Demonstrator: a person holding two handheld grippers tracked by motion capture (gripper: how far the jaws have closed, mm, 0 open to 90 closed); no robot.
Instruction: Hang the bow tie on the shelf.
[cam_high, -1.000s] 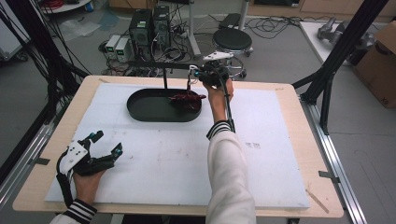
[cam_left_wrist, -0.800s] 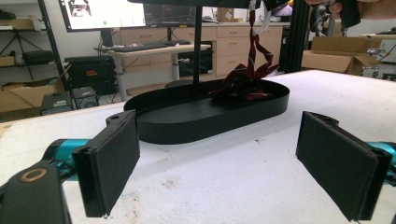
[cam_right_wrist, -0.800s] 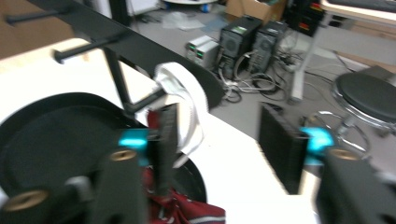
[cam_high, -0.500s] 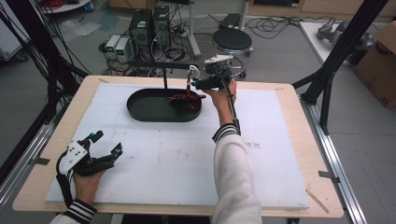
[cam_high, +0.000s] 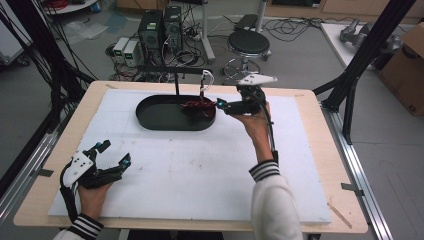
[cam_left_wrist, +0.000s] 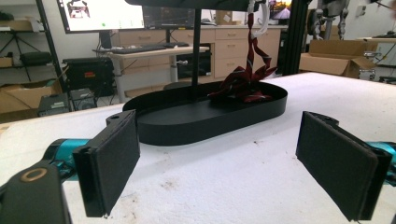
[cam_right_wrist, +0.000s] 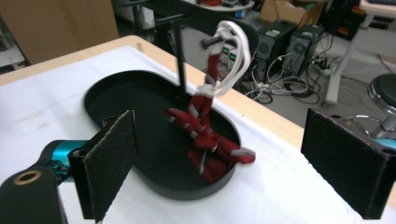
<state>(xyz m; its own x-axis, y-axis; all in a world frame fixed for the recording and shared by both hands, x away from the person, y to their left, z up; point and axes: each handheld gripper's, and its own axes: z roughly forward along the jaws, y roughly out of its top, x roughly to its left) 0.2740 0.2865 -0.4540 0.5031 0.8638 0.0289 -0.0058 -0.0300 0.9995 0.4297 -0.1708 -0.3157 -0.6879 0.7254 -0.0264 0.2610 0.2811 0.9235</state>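
The dark red striped cloth tie (cam_right_wrist: 208, 140) hangs from a white plastic hook (cam_right_wrist: 231, 53) and piles into the black oval metal tray (cam_right_wrist: 121, 98), ahead of the right gripper (cam_high: 220, 104) and clear of its pads. Its jaws have just been opening and stand wide apart with nothing between them. The left gripper (cam_high: 114, 154) rests on the white foam board (cam_high: 200, 170), jaws apart and holding nothing, the tray well ahead.

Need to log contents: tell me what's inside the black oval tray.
Inside the black oval tray a red striped tie lies bunched beside a black post. The tray floor beneath the tie is covered.
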